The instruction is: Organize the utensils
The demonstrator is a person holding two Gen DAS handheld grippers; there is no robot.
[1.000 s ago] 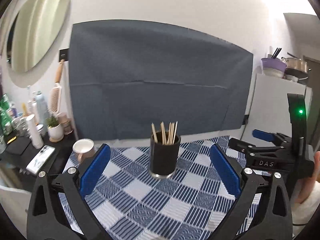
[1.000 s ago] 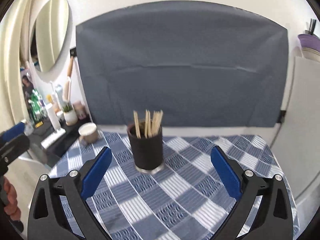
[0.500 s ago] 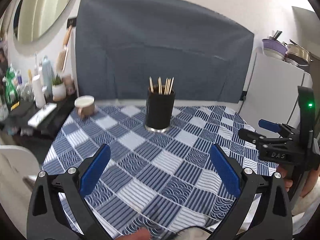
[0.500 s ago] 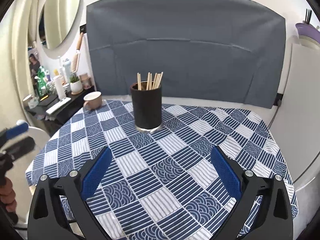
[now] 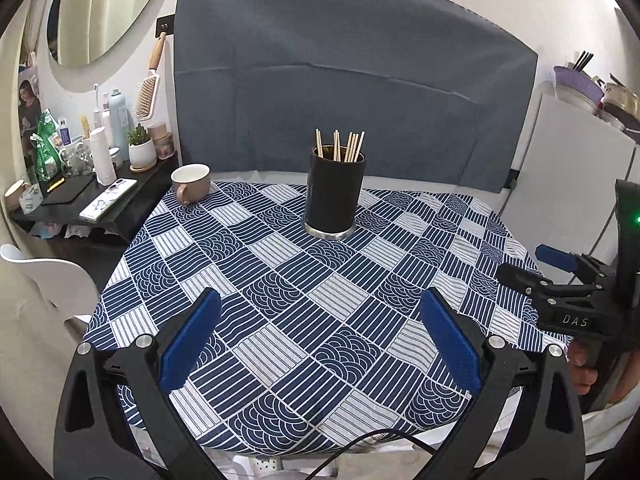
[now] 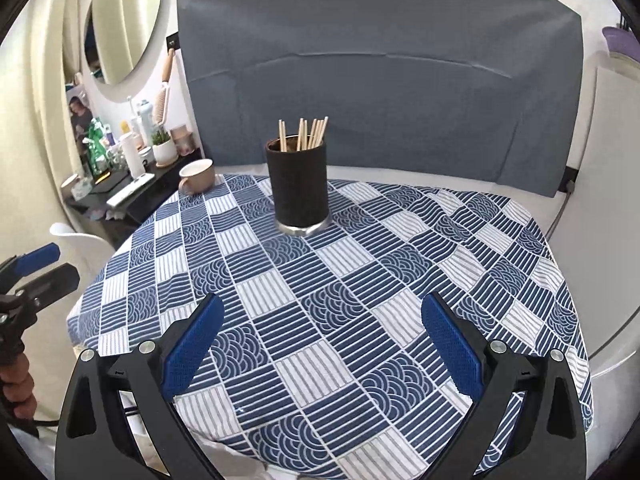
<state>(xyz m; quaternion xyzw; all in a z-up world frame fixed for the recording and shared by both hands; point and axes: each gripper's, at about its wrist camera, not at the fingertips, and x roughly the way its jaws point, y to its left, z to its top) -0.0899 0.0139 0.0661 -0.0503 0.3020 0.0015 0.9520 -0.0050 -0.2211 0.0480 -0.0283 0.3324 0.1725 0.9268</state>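
A matte black cylindrical holder [image 5: 335,194] with a shiny metal base holds thin wooden sticks [image 5: 344,146]; both claws [image 5: 320,334] [image 6: 320,332] gape, released.

Black holder [image 5: 335,196], pale wooden sticks [image 5: 344,146], tan mug [image 5: 192,183], blue-and-white patchwork-patterned tablecloth [image 5: 304,304], blue-padded tools.

- Lower lengths of the thin wooden chopsticks [image 5: 347,147] hidden inside the black cylindrical holder [image 5: 335,196].
- Small bottles and jars on the dark side shelf [image 5: 68,200]: labels too small to read.
- Round wall mirror [image 5: 100,4] cut off by the frame's top edge.
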